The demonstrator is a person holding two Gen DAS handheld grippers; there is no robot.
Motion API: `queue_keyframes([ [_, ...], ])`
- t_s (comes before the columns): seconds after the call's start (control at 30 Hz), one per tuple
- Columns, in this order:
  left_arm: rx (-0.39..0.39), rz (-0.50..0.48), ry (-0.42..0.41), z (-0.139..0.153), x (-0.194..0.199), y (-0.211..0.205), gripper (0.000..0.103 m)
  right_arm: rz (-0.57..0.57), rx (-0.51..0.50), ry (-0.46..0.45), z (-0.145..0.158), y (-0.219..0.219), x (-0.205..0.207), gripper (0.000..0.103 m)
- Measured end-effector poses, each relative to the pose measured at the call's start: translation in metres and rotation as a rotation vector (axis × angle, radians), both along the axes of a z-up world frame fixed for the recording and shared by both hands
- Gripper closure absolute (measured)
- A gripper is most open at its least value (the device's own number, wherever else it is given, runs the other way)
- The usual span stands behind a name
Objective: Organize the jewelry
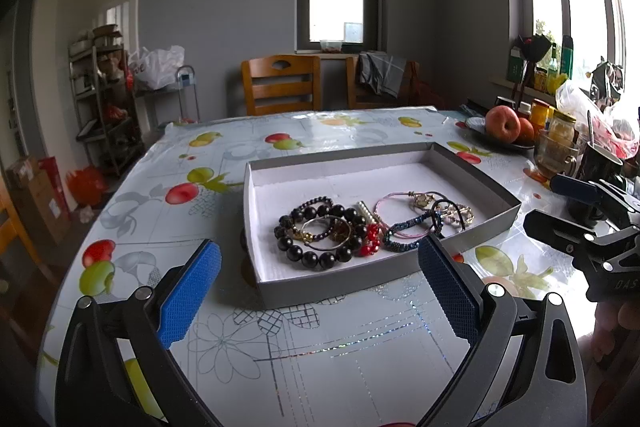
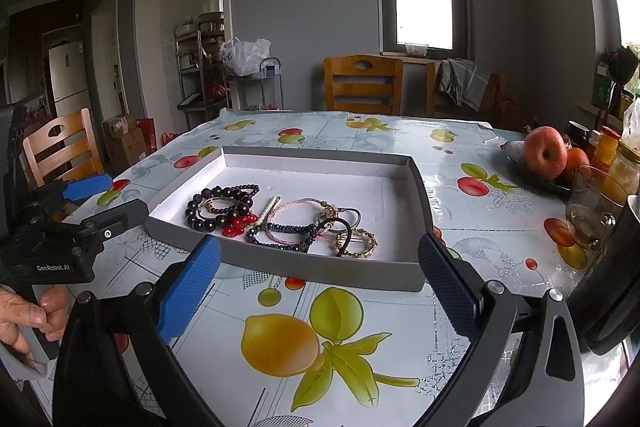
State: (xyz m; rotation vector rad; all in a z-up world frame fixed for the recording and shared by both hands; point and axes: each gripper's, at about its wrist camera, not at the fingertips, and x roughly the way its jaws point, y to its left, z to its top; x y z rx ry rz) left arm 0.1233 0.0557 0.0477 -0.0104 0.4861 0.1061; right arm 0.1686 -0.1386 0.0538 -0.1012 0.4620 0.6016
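The surface (image 1: pixel 340 347), covered by a fruit-printed cloth, carried a shallow grey box (image 1: pixel 476 183) with a white floor near its middle. Both grippers hung over the near edge, short of the box: the left gripper (image 1: pixel 320 283) and the right gripper (image 2: pixel 320 281) each had their blue-padded jaws wide apart, gripping nothing. A hand (image 2: pixel 24 319) held the left gripper's handle. To the right sat a plate of apples (image 2: pixel 546 151) and a glass cup (image 2: pixel 592 211). The jewelry lay bunched in the box's near half: a black bead bracelet (image 1: pixel 320 257), a red bead piece (image 1: pixel 370 243), a dark blue braided bracelet (image 1: pixel 404 235), a pink cord bracelet (image 1: pixel 390 211) and a gold chain bracelet (image 2: pixel 360 247).
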Motion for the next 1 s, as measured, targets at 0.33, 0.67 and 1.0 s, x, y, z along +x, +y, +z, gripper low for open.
queue_keyframes([
  [0.33,-0.002,0.001,0.001,0.0001,0.0000,0.0005,0.005,0.001,-0.002,0.004,-0.0009,0.0007,0.0013,0.006],
  [0.67,-0.001,0.001,0.000,0.0004,0.0002,0.0003,0.005,0.001,-0.002,0.003,-0.0008,0.0006,0.0014,0.006],
  [1.0,-0.002,0.001,0.004,-0.0023,-0.0008,-0.0004,0.005,0.001,-0.001,0.003,-0.0005,0.0006,0.0015,0.006],
])
